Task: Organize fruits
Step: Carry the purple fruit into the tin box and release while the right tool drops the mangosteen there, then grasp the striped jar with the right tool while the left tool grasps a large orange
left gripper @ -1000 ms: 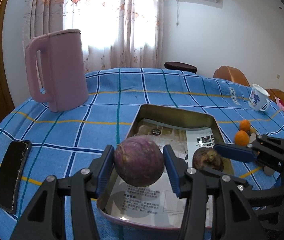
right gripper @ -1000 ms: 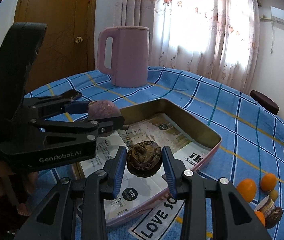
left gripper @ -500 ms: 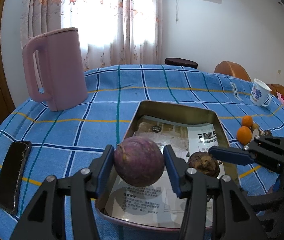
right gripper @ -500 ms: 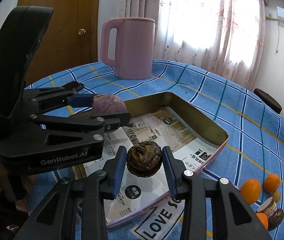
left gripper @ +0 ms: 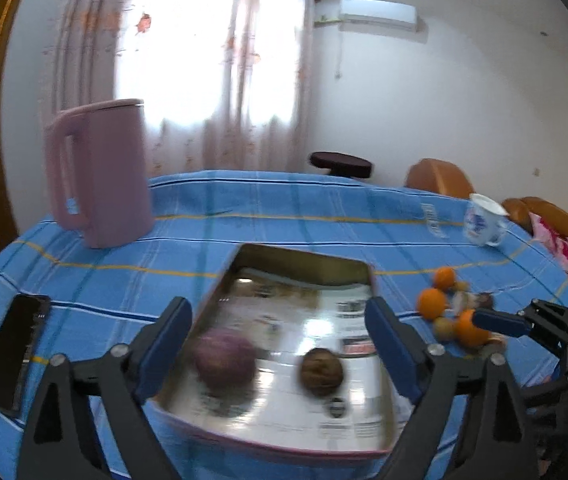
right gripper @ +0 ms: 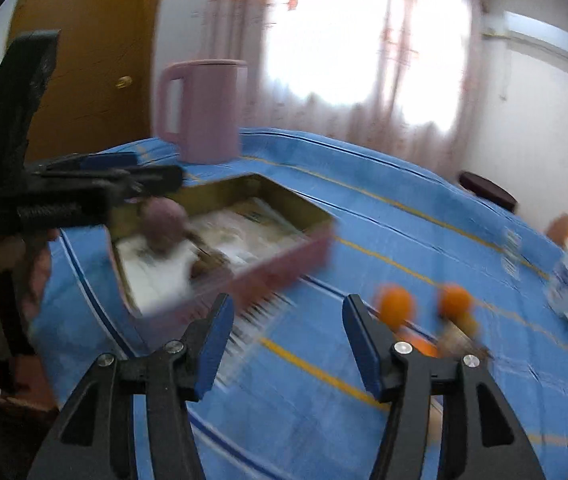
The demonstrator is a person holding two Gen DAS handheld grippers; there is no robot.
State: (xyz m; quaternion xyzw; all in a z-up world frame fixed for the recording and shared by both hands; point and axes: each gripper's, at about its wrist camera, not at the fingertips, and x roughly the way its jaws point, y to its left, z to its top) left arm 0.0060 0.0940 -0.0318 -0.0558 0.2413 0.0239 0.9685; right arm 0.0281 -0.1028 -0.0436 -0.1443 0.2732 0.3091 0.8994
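Left tongs (left gripper: 280,336): jaws spreading wide, nothing pressed between the pads; poised over the near end of the metal tray (left gripper: 303,254). Right tongs (right gripper: 284,334): jaws likewise parting, empty, pointed across bare blue checked cloth on the counter (right gripper: 363,216), beside the tray's pink outer wall. Purple fruit (left gripper: 226,360): round, lying loose on the printed paper lining the tray, near-left quarter. Brown fruit (left gripper: 321,369): smaller, wrinkled, lying just right of the purple one, the two apart. Remaining fruit: a loose cluster of small oranges (right gripper: 395,304) with a few blurred brownish pieces, on the cloth right of the tray, well apart from it. Governing relation: the cluster lies ahead and slightly right of the right tongs, the nearest orange just beyond its right finger; the left tongs are separated from it by the tray's width, so the right hand is judged the nearer for the next pick. Oranges are round, no long axis to align. Incidentals: pink kettle (left gripper: 98,176), dark phone (left gripper: 16,354), white patterned cup (left gripper: 483,220).
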